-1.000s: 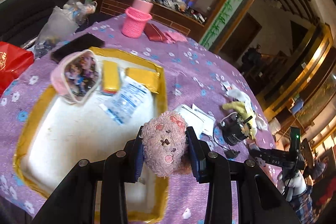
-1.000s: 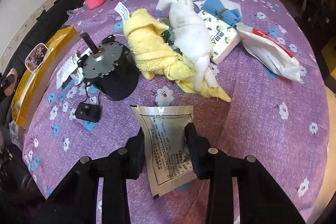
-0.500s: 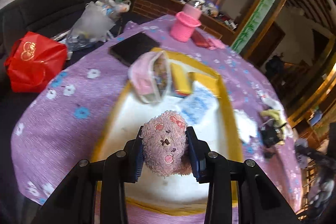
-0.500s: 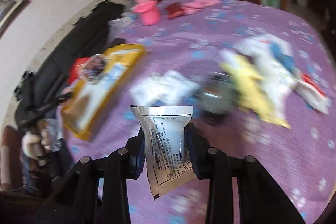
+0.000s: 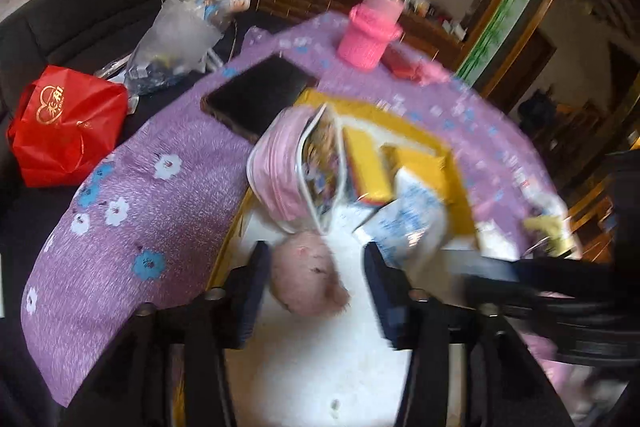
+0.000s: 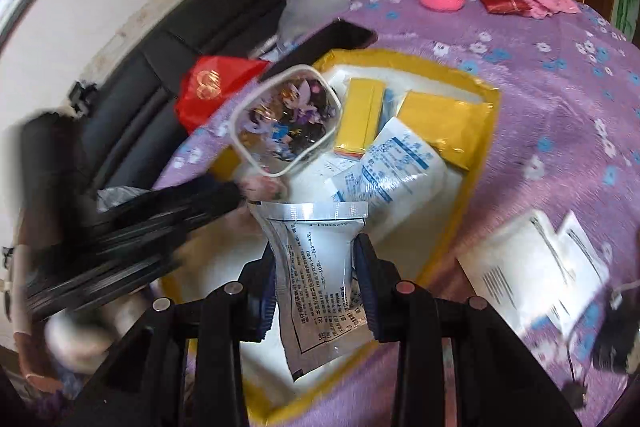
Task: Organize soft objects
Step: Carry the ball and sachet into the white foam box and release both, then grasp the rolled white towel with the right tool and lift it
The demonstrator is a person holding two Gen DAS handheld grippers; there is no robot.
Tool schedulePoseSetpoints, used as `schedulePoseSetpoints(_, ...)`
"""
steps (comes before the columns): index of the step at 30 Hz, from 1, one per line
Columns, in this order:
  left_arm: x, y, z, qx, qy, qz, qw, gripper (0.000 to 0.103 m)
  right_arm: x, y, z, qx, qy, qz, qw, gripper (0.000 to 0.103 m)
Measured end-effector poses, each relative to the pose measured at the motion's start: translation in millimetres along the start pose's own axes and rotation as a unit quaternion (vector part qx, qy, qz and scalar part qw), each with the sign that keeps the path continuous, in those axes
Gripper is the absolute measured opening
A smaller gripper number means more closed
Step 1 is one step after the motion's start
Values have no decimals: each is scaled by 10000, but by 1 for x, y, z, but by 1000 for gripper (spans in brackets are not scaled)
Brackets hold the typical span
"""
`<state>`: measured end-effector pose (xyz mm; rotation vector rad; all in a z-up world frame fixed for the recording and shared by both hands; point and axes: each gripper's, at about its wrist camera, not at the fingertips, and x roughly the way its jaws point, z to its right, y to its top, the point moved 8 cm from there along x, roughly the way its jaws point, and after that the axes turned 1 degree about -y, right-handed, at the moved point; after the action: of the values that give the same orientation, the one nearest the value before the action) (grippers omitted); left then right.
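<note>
While the left gripper hangs over the white floor of the yellow-rimmed tray, the pink plush lies between its fingers, close against the left one and clear of the right. The jaws are opening, about halfway apart, and no longer squeeze the toy. Just beyond the plush stands a pink pouch, with yellow packs and a blue-printed sachet beside it in the tray.

The right gripper is nearly closed, pinching a white sachet upright between both pads, above the near end of the tray. In its view the left gripper shows blurred at left, the plush at its tip, under the pouch.
</note>
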<state>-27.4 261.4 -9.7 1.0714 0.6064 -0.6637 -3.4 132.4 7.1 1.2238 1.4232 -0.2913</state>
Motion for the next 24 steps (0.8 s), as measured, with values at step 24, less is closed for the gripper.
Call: schedulePoseSetpoints(24, -65, -32, 39, -263, -763, 621, 9948, 69, -154, -57, 117, 676, -1026, 1884, 9744, 72)
